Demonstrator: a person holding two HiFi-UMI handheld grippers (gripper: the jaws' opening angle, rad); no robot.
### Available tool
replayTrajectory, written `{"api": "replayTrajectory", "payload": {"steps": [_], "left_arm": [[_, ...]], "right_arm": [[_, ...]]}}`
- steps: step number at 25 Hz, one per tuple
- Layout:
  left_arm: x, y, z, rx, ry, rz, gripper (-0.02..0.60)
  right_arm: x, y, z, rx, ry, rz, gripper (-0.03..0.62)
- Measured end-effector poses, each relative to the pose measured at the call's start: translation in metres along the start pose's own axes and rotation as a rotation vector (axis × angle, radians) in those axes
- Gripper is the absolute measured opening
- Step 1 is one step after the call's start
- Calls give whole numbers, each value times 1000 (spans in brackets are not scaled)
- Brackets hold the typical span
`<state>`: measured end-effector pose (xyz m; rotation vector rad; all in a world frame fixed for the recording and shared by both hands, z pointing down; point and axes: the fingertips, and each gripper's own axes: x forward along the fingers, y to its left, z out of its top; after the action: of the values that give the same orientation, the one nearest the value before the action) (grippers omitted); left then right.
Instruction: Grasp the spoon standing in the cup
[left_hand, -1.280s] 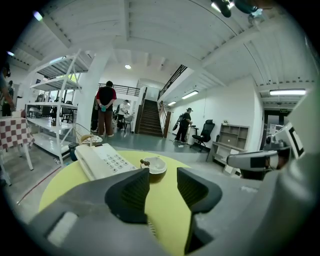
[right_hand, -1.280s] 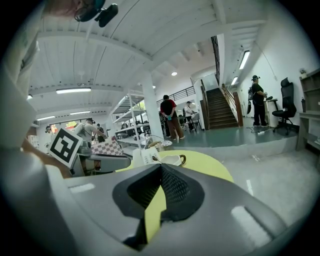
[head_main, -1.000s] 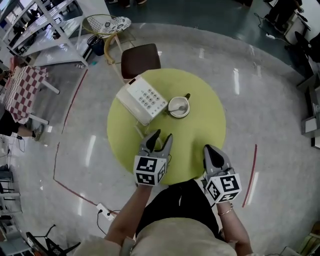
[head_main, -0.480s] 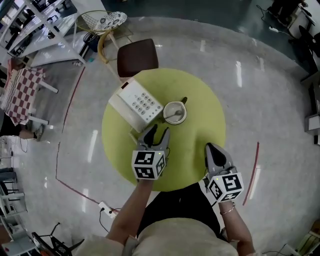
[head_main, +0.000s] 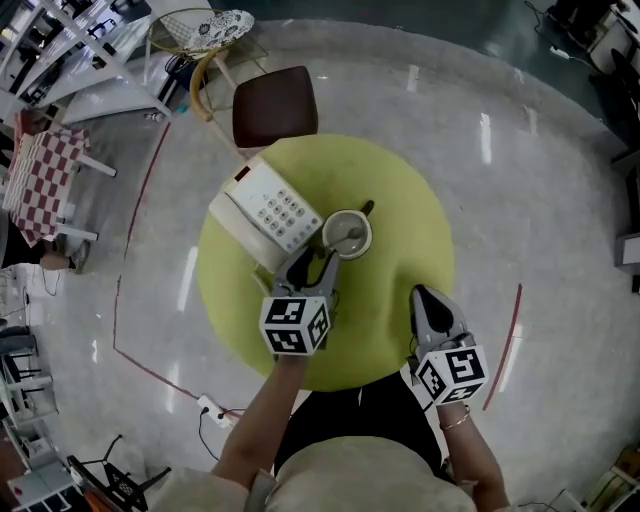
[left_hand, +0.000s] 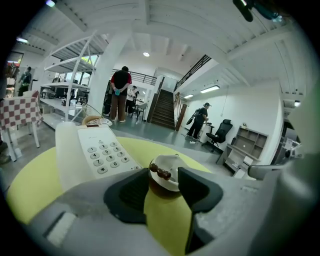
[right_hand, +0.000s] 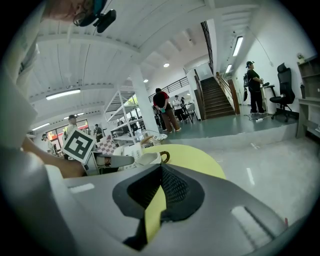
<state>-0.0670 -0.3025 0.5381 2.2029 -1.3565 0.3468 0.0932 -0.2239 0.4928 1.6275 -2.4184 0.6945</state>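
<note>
Head view: a round yellow-green table (head_main: 400, 250) is seen from straight above. A white push-button phone (head_main: 265, 208) is parked on its left half, and the cup (head_main: 326, 236) is sat just beside the phone's right-hand corner. The spoon (head_main: 352, 236) is stood inside the cup, leaned against the rim.

The left gripper (head_main: 314, 266) is held low over the table, pointed right at the cup, tips just short of it. In the left gripper view its jaws are spread wide apart, and the cup is framed in the gap beyond them. The spoon's dark beaded handle end is poked up over the near rim. Nothing is pinched there, and no contact with the cup can be made out.

The right gripper (head_main: 425, 298) is kept near the table's front edge, well apart from the cup. In the right gripper view its jaws are pressed together at the tips, with only a sliver of tabletop seen between the pads and nothing held.
</note>
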Motion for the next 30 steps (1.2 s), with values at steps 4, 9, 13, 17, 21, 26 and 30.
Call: {"api": "replayTrajectory", "payload": {"steps": [4,9,13,17,21,26,30], "left_arm": [[7,3,-1,-10,-2,13,181],[11,6,1,-19,-2,24,164],[16,6,-1,-35,0,29,150],[17,9,3,-40,-5,45,114],[16,9,5,-38,-5,49,110],[16,7,7,-34,-19,45,109],[12,5,12,-27,-40,42,106]], "right_arm": [[6,-7,-1,7,4,-3,-2],[12,-10,0,11,15,-2,-2],[15,-14,-1,12,20,-2,-2],[18,-15,0,16,26,-1,-2],[17,-16,0,22,29,1,-2],[18,-16,-1,17,29,3,-2],[16,-14,-2,13,25,5,-2]]}}
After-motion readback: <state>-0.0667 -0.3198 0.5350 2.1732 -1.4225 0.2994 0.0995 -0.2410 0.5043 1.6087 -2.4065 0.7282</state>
